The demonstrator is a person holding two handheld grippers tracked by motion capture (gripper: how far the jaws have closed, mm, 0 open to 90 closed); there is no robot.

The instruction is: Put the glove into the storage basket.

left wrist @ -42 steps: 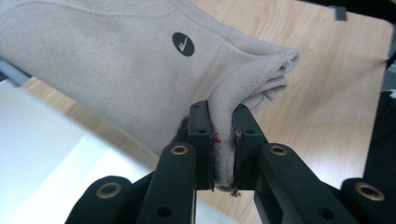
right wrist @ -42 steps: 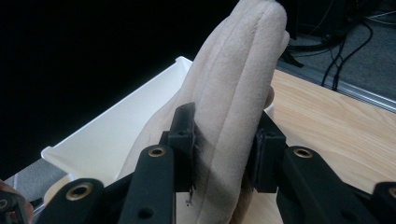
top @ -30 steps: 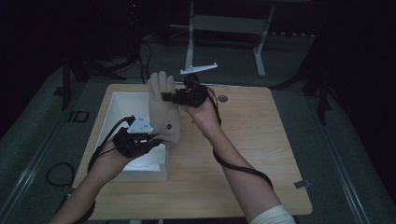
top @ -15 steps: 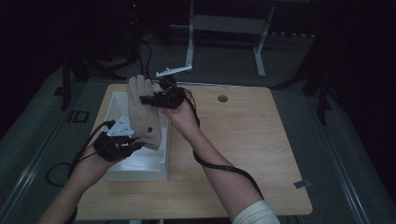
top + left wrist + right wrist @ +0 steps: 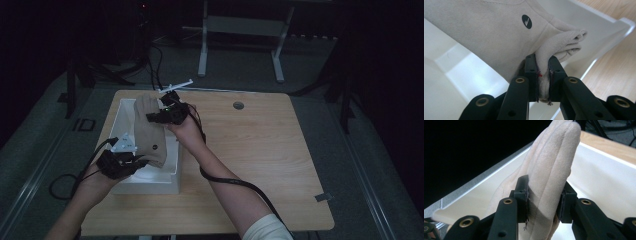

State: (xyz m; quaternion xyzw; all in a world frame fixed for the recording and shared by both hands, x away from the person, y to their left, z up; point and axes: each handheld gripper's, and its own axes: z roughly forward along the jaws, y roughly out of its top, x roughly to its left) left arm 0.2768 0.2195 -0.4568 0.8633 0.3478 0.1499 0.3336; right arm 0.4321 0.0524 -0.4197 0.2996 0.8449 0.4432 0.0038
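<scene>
Folded beige suede-like fabric item (image 5: 486,32), marked with a round black logo patch (image 5: 526,21): a bunched edge is pinched between the closed black jaws of the left gripper (image 5: 543,75). White plastic bin (image 5: 461,82) lies beneath; light wooden tabletop (image 5: 614,72) is seen beside it.

**Black claws, bare forearms, one pale sleeve**

The left black two-jaw claw (image 5: 131,162) carries a light grey three-cornered plate (image 5: 123,144) on top, and a black cable (image 5: 75,175) loops from it off the counter's edge. The right black two-jaw claw (image 5: 159,116) bears a small green light and a thin white bar (image 5: 176,86) at its far end; its black cable (image 5: 235,182) trails along the forearm. Up close, the jaws are matt black links joined by brass-coloured rivets (image 5: 520,80), with dark pads (image 5: 523,195). A pale short sleeve (image 5: 265,230) covers the right upper arm.
</scene>
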